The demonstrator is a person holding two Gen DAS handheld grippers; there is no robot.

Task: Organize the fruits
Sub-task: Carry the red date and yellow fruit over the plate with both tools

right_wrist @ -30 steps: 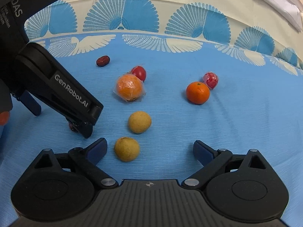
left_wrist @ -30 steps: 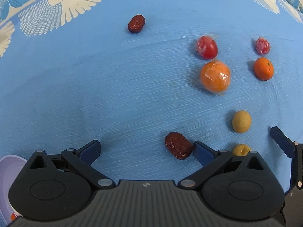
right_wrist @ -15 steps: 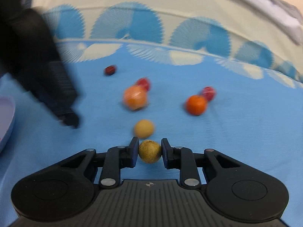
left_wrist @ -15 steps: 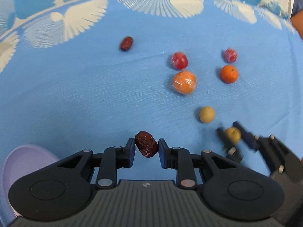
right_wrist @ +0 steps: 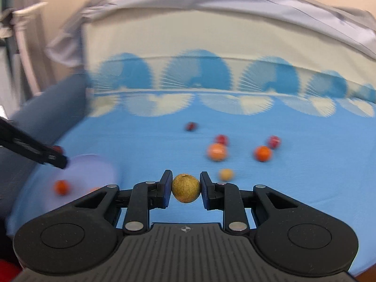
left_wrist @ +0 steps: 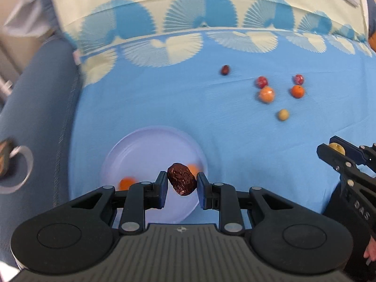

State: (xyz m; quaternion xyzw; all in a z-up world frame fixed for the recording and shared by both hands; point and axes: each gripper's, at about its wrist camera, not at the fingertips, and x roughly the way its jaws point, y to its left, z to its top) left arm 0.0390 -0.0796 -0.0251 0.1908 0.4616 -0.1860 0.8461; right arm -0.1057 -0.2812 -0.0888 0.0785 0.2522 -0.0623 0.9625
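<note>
Pinching a wrinkled dried date [left_wrist: 182, 182] above the pale plate [left_wrist: 141, 150], the left tongs [left_wrist: 181, 189] squeeze its soft middle, while the right tongs [right_wrist: 185, 189] clamp a light, firm round yellow fruit [right_wrist: 186, 188] across its widest part.

Your left wrist cam looks steeply down over the plate [left_wrist: 150, 145]; right wrist cam sits lower, facing across the blue cloth [right_wrist: 293, 188]. Both share the plate and loose fruit.
</note>
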